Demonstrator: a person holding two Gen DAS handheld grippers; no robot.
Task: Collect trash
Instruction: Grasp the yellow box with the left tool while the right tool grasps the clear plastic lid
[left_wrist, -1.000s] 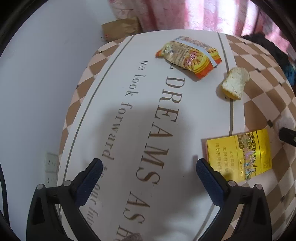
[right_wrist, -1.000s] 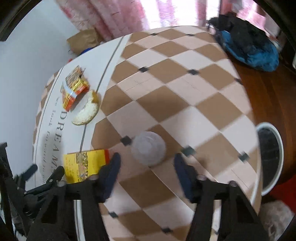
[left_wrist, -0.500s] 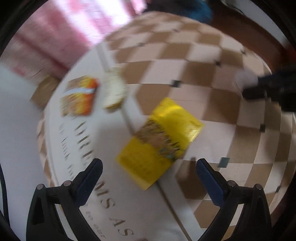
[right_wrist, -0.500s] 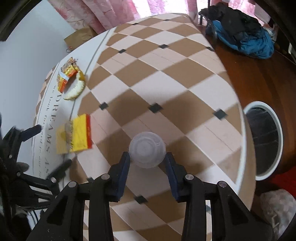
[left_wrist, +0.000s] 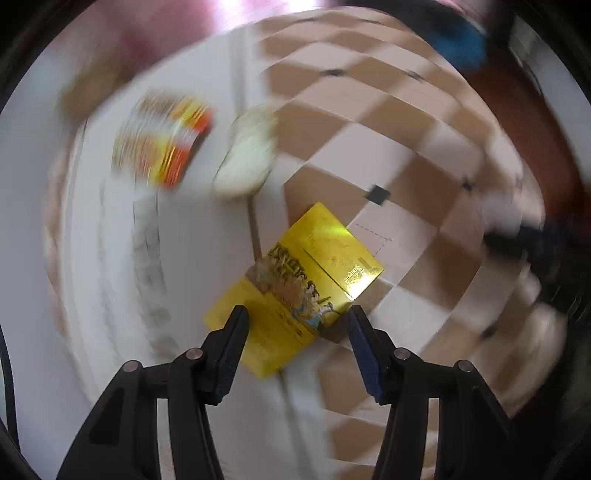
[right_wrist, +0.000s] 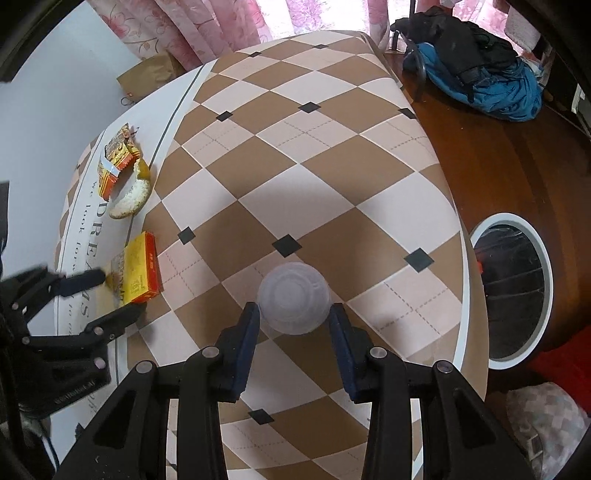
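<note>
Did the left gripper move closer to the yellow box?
Yes. The left gripper swung across the tablecloth from the printed lettering to the yellow box, which now lies between its open fingers.
</note>
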